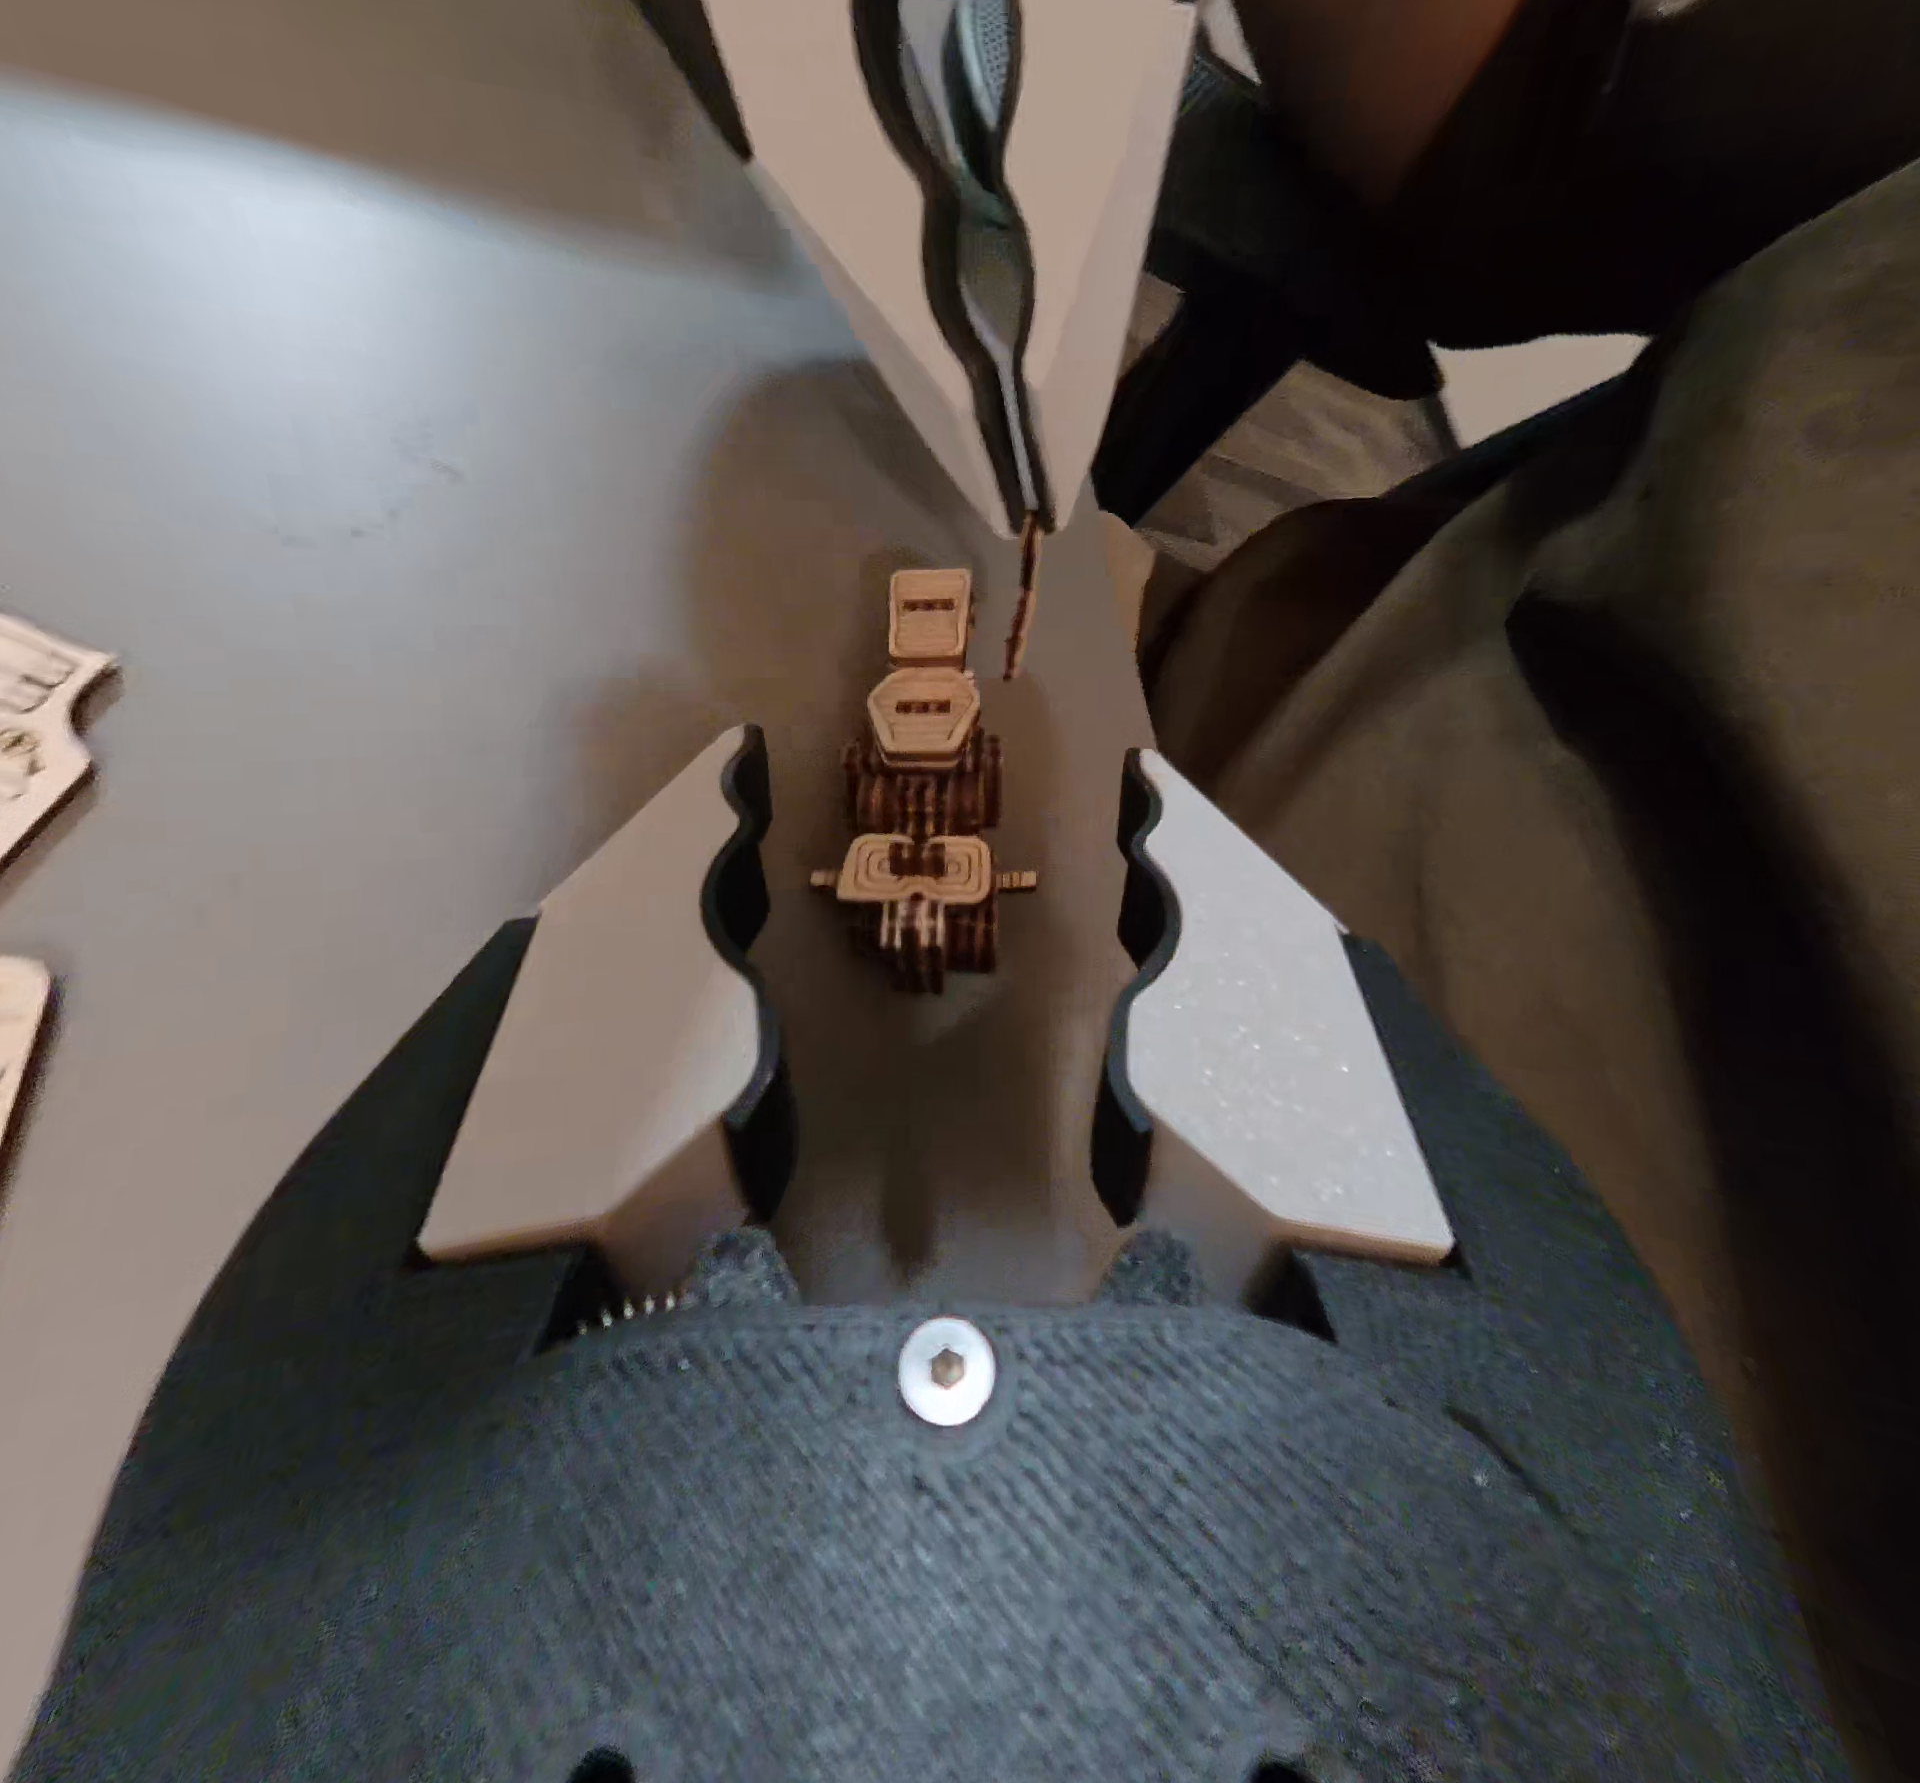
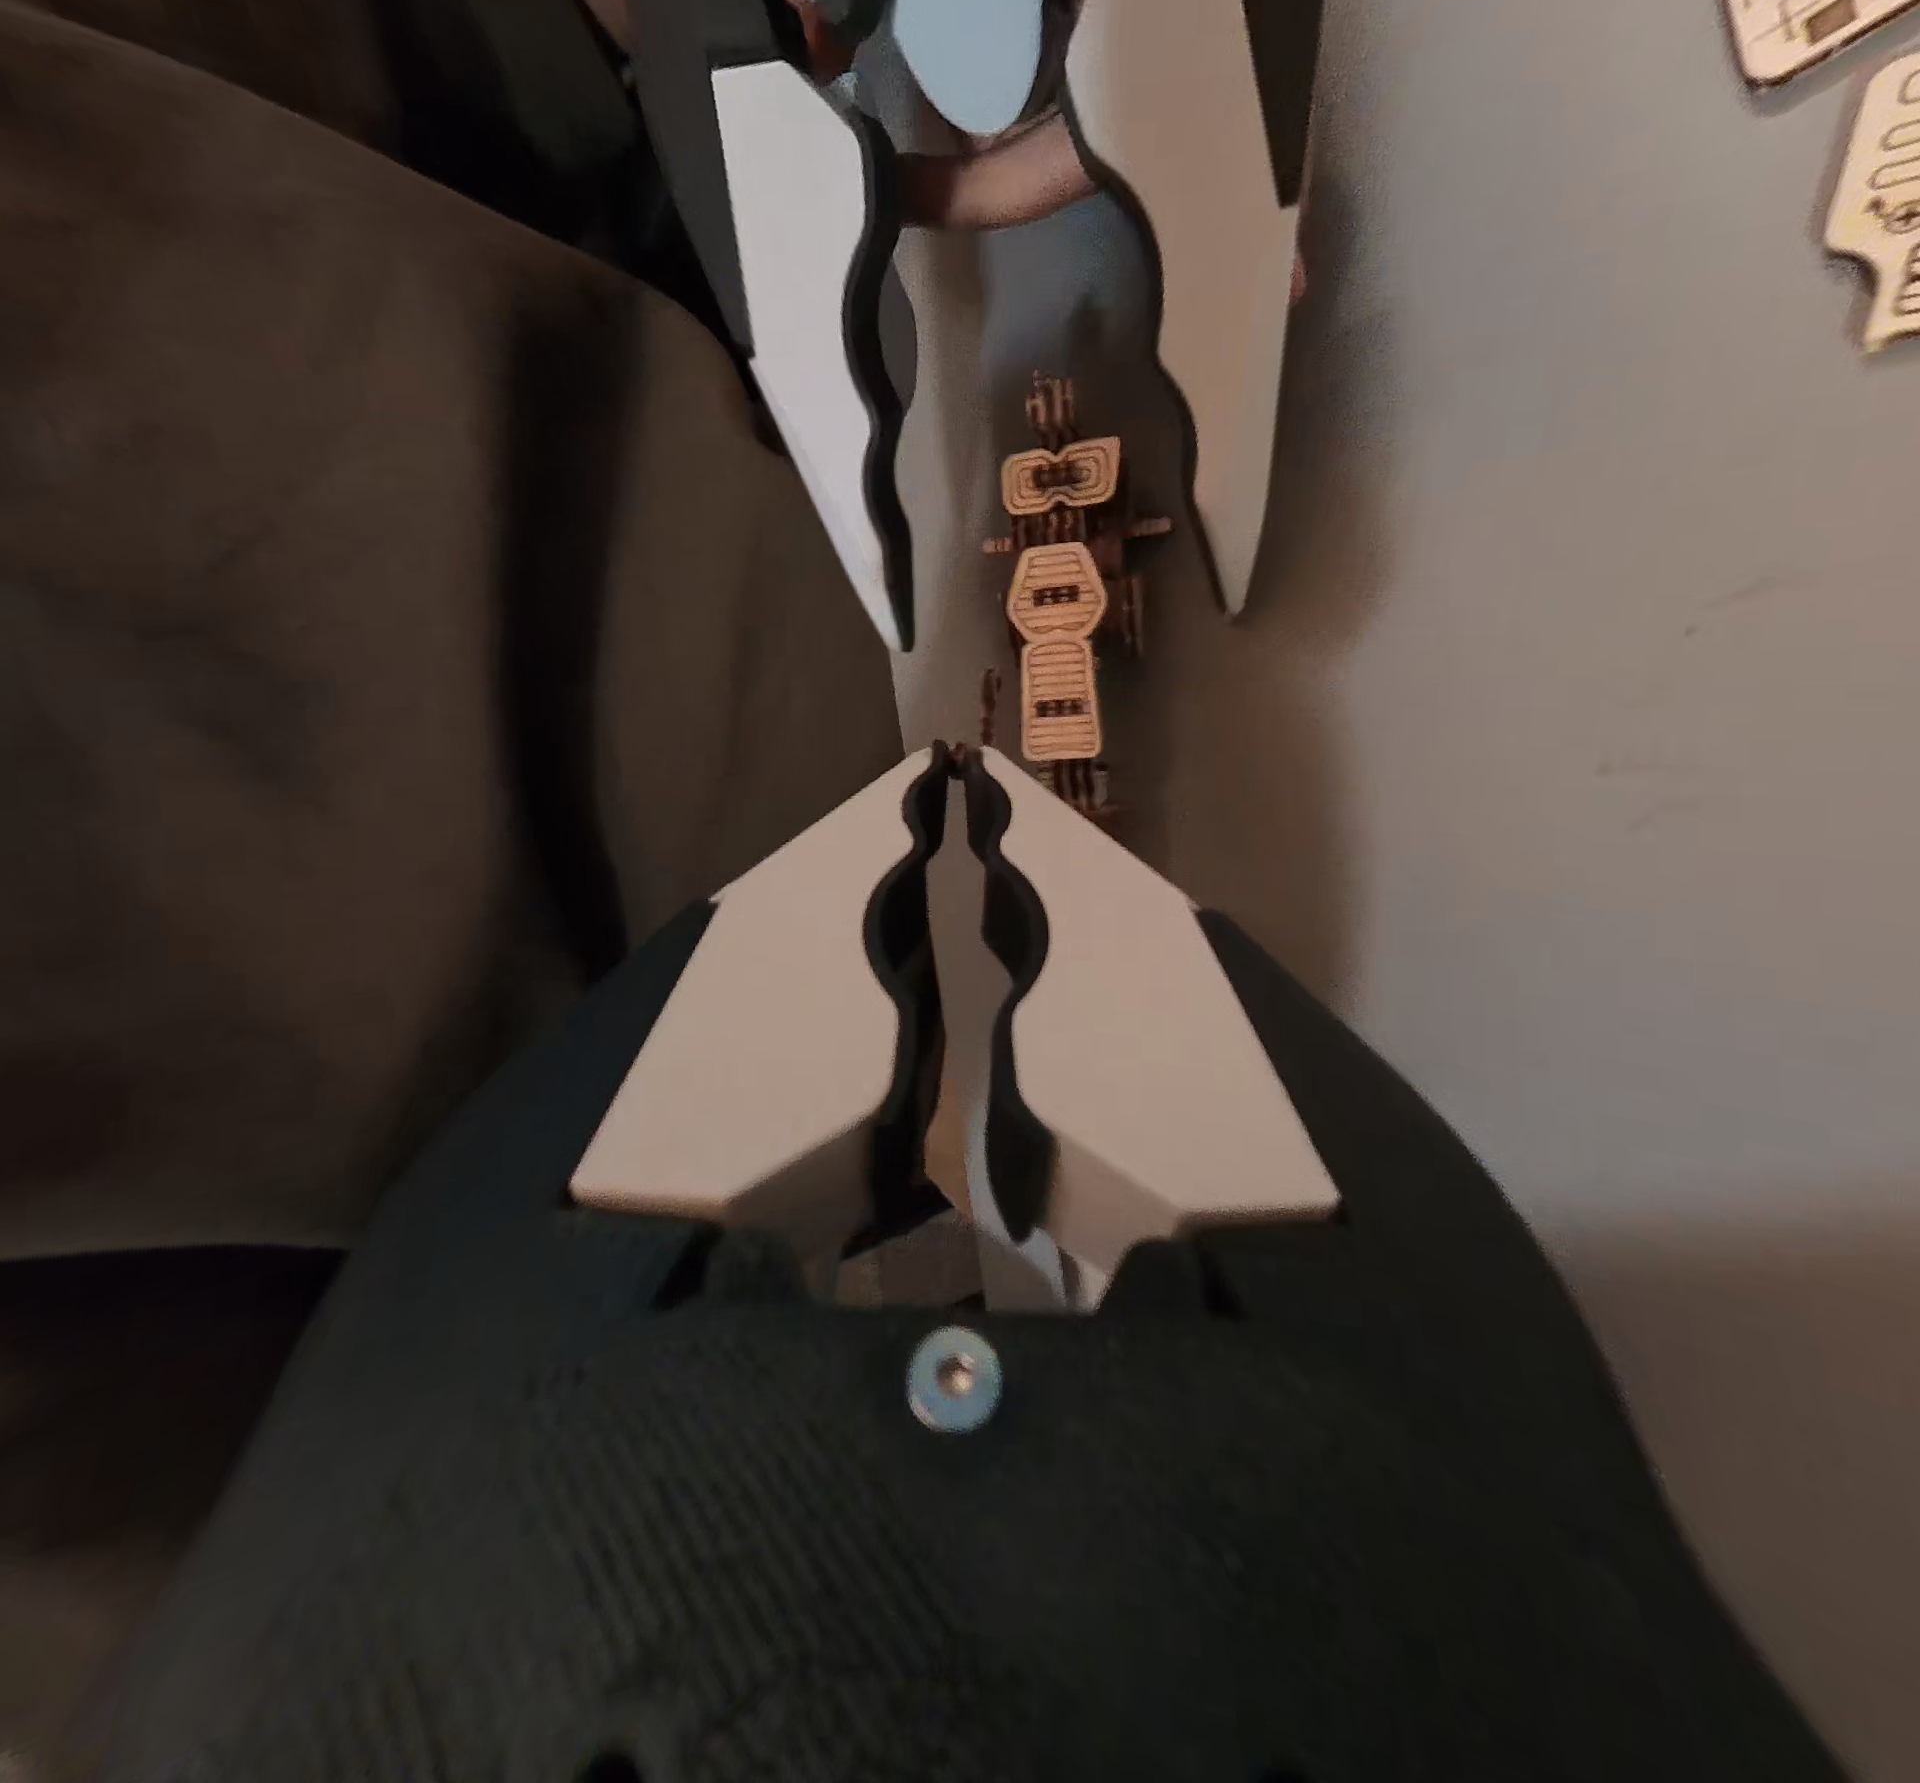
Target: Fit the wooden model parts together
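Lying at the far left of the left wrist view, two pale cut-out wooden sheets [image 1: 42, 746] sit on the grey desk [image 1: 364, 383], well apart from the work. Moving right, the left gripper [image 1: 945, 902] has its fingers wide open and holds nothing; they reach along either side of the wooden model [image 1: 925, 829] without touching it. The model, a small layered build with three flat slotted plates along its top, stands on the desk near its edge. Just beside its far end, the right gripper [image 1: 1029, 512] comes in from the opposite side with its fingers pressed together on a thin wooden strip [image 1: 1023, 606], pinched at one end — the free end points down toward the model. Farther right there is only dark cloth [image 1: 1558, 798], a person's clothing, past the desk edge.

The parts look light, stiff and brittle: thin laser-cut ply that would likely snap or shed a tab if squeezed across its flat. The model is probably best steadied by its thick layered middle, not by the small pegs sticking out at its sides. The strip seems safest held close to the end being seated, so it cannot flex. Little stands in the way, though the desk edge close by means a nudged model could tip off.
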`<state>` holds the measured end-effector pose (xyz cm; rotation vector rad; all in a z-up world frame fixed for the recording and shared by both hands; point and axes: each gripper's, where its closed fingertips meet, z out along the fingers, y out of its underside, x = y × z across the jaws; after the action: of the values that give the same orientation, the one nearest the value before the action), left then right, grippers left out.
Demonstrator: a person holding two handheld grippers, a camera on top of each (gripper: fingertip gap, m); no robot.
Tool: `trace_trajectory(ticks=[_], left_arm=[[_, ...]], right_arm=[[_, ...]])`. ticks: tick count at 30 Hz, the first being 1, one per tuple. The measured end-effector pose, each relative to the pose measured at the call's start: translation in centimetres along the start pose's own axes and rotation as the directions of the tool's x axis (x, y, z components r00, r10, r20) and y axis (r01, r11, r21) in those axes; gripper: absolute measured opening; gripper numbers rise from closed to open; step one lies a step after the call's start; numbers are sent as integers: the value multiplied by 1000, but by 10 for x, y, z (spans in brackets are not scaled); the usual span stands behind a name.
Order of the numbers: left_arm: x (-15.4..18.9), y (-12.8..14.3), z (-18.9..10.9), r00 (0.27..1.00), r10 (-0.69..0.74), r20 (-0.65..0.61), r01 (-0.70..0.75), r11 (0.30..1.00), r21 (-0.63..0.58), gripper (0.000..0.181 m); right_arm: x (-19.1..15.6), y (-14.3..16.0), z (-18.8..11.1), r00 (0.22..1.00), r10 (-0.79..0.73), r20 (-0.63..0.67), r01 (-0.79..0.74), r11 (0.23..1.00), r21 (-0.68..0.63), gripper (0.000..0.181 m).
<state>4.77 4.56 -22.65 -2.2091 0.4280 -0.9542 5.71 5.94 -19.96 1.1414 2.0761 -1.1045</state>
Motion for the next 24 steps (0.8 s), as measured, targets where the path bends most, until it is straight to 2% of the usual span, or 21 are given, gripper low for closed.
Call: trace_trajectory(ticks=[1,10,16,24], left_arm=[[1,-2,2,1000,-9,-25,9,1000,-2,66],[-7,-7,7,997,-52,-60,50,998,-34,33],[-7,-8,9,994,-67,-91,63,997,-44,31],[-7,-8,9,991,-79,-109,74,996,-47,28]], right_arm=[[3,0,0,1000,2,4,-2,1000,-14,1],[8,-6,-3,1000,-19,13,20,997,-75,1],[8,-3,-2,999,-51,-4,50,984,-172,1],[13,-8,-6,996,-77,-34,68,977,-204,1]])
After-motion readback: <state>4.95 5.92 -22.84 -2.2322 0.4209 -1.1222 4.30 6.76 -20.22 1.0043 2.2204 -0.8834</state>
